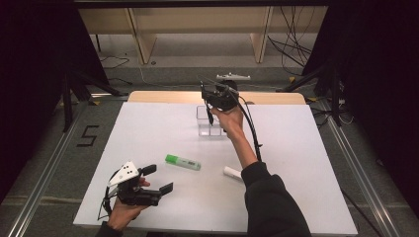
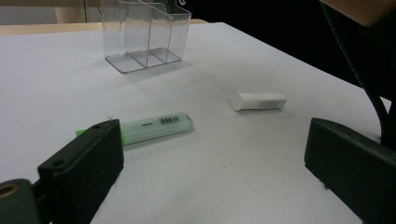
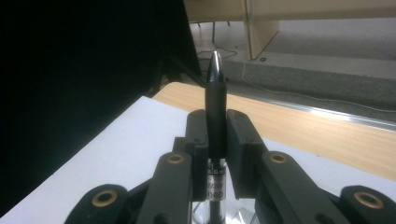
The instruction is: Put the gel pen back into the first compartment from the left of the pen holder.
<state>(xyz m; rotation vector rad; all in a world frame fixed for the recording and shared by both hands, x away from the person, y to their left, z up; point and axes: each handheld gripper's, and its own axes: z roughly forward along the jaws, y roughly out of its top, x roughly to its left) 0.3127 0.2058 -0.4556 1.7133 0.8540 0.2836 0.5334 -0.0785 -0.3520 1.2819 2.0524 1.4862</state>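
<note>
The left gripper [image 1: 155, 180] rests at the near left of the white table [image 1: 296, 163], its jaws spread wide with nothing between them. In the left gripper view the green highlighter [image 2: 152, 128] lies just beyond the left jaw, which covers its green end; the white cylinder [image 2: 258, 100] lies farther right, apart from both jaws. In the high view the highlighter [image 1: 183, 162] sits right of the left gripper, near the table's middle, and the cylinder [image 1: 232, 172] lies partly behind the person's right forearm. At the far middle, the right gripper [image 1: 211, 106] is held above the clear organiser [image 1: 207, 123], its jaws pressed together on a black pen [image 3: 215, 116]. In the right gripper view the pen stands upright between the pads, silver tip pointing away from the camera, its lower end cut off by the frame. In the high view, whether the pen [image 1: 210, 116] is inside a compartment cannot be told.
</note>
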